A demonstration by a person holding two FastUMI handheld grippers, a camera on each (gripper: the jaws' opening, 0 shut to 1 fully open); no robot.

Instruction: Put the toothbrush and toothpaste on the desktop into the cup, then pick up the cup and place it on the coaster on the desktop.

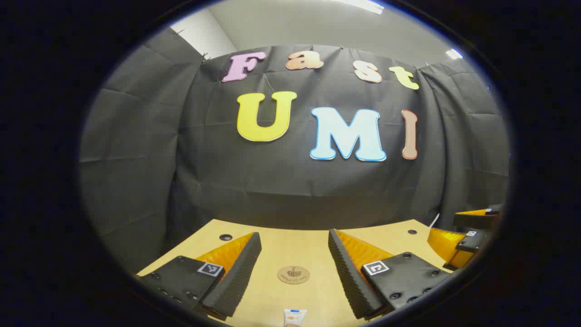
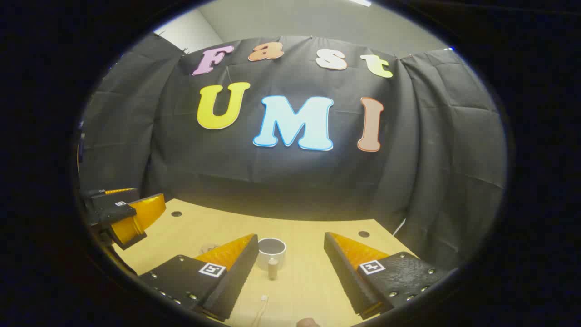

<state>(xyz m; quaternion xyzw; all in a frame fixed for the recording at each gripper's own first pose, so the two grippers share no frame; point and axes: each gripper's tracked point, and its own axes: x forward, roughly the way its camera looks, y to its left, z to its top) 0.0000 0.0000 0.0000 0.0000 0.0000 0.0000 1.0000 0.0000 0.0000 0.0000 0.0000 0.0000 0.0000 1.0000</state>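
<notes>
In the left gripper view my left gripper (image 1: 295, 234) hangs open over the wooden desktop (image 1: 299, 245). The round cork coaster (image 1: 293, 274) lies between its fingers, farther off. The white end of the toothpaste tube (image 1: 295, 317) peeks in at the bottom edge. In the right gripper view my right gripper (image 2: 290, 236) is open too. A white cup (image 2: 271, 251) stands upright just beyond it, with its handle towards me. The pale head of the toothbrush (image 2: 263, 303) lies on the wood nearer to me. The coaster (image 2: 208, 248) is partly hidden behind one finger.
Each gripper shows at the side of the other's view: the right gripper (image 1: 467, 238) and the left gripper (image 2: 129, 215). The desktop (image 2: 313, 272) has small dark holes near its back corners. The black cloth wall stands close behind its far edge.
</notes>
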